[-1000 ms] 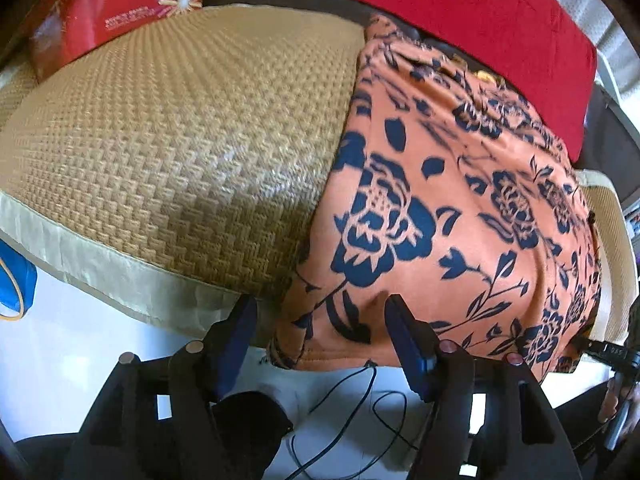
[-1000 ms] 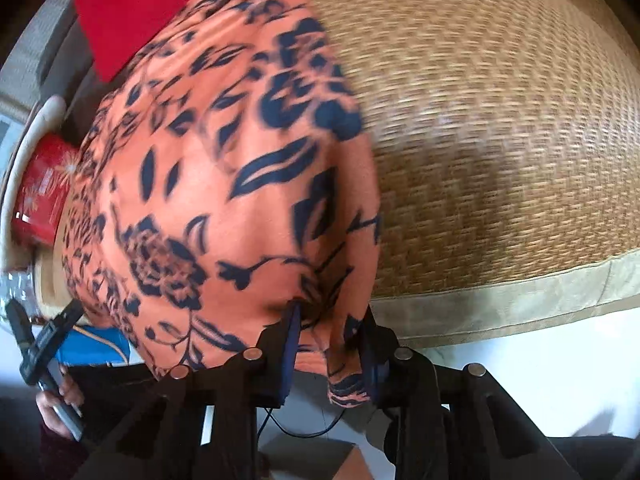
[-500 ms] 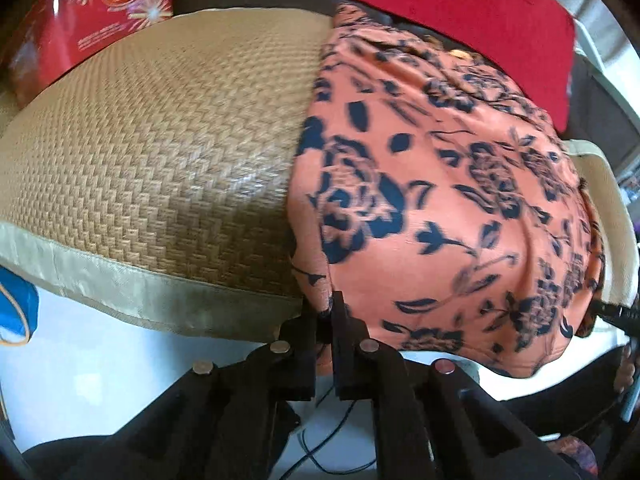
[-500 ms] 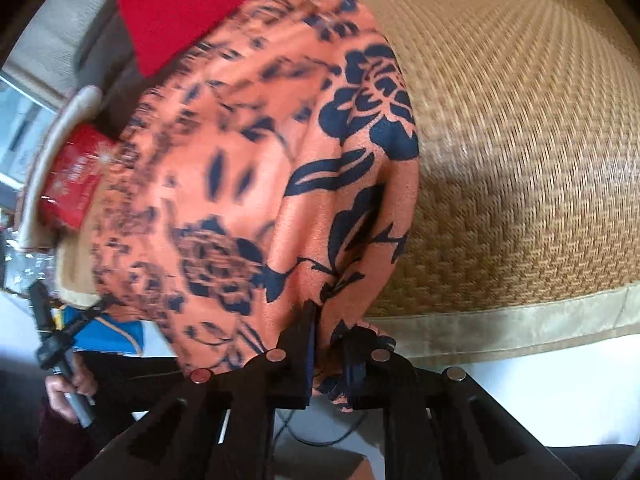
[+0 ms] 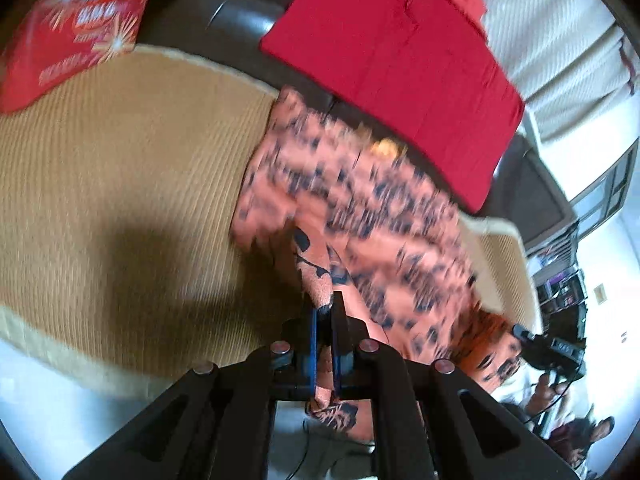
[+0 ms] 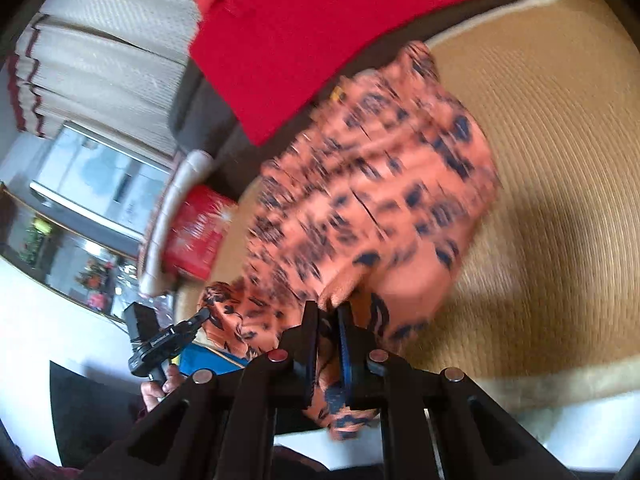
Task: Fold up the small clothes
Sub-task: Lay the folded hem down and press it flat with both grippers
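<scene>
An orange garment with dark blue flowers (image 5: 360, 208) lies on a woven straw mat (image 5: 120, 168), its near hem lifted off the mat. My left gripper (image 5: 325, 312) is shut on the hem's left corner, cloth pinched between the blue pads. In the right wrist view the same garment (image 6: 372, 200) rises toward my right gripper (image 6: 328, 320), which is shut on the hem's right corner. A flap of cloth hangs below each pair of jaws. The other hand-held gripper shows at the hem's far corner in each view (image 5: 548, 350) (image 6: 164, 340). Both views are blurred by motion.
A red cushion (image 5: 400, 68) leans on the dark sofa back behind the garment. A red printed box (image 5: 76, 28) sits at the mat's far left. The mat (image 6: 560, 160) has a pale fabric border (image 5: 48, 356) at its near edge. Curtains (image 6: 100, 68) hang behind.
Both grippers closed on the garment's near hem corners, then rose and tilted up, pulling the hem off the mat's front edge. More of the sofa back and room came into view.
</scene>
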{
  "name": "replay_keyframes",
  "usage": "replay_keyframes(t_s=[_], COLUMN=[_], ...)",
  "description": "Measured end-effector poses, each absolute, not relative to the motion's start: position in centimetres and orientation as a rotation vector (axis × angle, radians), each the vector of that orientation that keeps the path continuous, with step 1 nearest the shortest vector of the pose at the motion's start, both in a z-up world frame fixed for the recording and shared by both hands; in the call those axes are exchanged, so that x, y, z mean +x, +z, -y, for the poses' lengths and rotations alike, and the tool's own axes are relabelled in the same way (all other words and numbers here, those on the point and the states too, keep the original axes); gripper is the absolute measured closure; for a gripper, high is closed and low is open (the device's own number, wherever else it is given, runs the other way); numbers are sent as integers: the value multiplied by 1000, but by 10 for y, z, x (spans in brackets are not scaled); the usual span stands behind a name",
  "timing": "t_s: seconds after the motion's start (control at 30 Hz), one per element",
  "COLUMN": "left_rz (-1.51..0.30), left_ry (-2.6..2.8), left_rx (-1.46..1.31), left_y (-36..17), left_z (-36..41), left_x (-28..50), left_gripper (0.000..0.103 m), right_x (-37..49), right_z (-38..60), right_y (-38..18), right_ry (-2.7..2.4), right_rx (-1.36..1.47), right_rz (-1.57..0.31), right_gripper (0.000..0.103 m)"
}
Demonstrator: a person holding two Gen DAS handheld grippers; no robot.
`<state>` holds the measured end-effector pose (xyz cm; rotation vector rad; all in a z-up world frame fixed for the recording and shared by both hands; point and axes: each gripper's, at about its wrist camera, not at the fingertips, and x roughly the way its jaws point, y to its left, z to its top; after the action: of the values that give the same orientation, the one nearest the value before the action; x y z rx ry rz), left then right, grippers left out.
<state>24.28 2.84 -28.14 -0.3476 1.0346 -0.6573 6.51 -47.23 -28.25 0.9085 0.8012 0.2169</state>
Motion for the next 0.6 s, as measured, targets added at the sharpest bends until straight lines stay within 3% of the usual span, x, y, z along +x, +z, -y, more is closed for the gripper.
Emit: replay_keyframes(t_s=[0.17, 0.23, 0.37, 0.47, 0.5, 0.53, 0.57, 0.6], left_rz=[-962, -964, -1004, -1039, -1042, -1044, -1045, -1046], left_ry=[-680, -659, -651, -626, -617, -608, -603, -600], left_rx=[-363, -339, -356, -381, -385, -392, -399, -401], left_y=[-245, -243, -261, -280, -284, -286, -287, -288], left_z=[-18, -15, -22, -29, -31, -35, -38, -40], left_x=[276, 280, 276, 270, 268, 266, 265, 263], left_gripper=[98, 98, 98, 98, 98, 98, 98, 98], right_x=[89, 93, 85, 52, 41, 30, 20, 13], right_z=[499, 503, 498, 498, 499, 499, 499, 501], right_y=[-250, -248, -281, -306, -315, -323, -333, -340], right_ry=[216, 126, 89, 29, 10, -17, -50, -67], right_rx=[897, 801, 793, 815, 829, 842, 861, 881], right_rz=[-741, -824, -989, -1012, -1011, -1020, -1037, -1037], right_gripper=[94, 94, 92, 89, 83, 65, 30, 20])
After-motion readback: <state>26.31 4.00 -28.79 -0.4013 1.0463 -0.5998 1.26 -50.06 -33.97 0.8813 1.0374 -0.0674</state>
